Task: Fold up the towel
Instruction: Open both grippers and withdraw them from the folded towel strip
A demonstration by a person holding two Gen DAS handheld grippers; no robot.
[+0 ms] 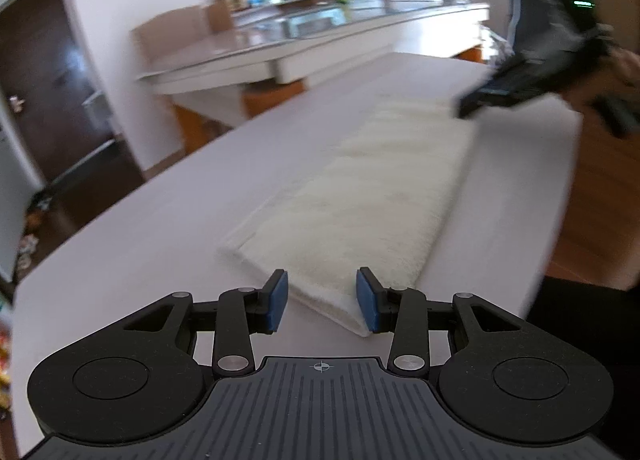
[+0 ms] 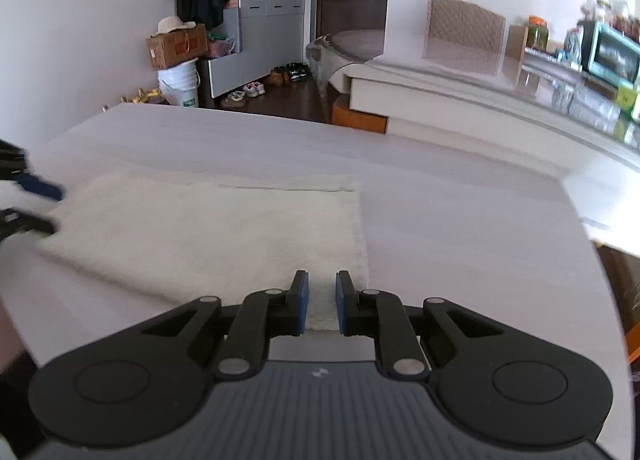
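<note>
Towel (image 1: 360, 199) lies folded in a long strip on the white table (image 1: 160, 219). One end sits between the left gripper's (image 1: 322, 300) parted jaws (pads apart from it); the right gripper's (image 2: 322, 302) narrow jaws straddle the other corner, not visibly pinching. Only the right view shows a bucket (image 2: 180, 85) holding a cardboard box (image 2: 176, 45).

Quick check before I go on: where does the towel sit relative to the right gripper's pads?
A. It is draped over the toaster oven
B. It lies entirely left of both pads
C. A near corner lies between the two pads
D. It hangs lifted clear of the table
C: in the right wrist view the towel lies flat on the table, its near corner between the right gripper pads.
</note>
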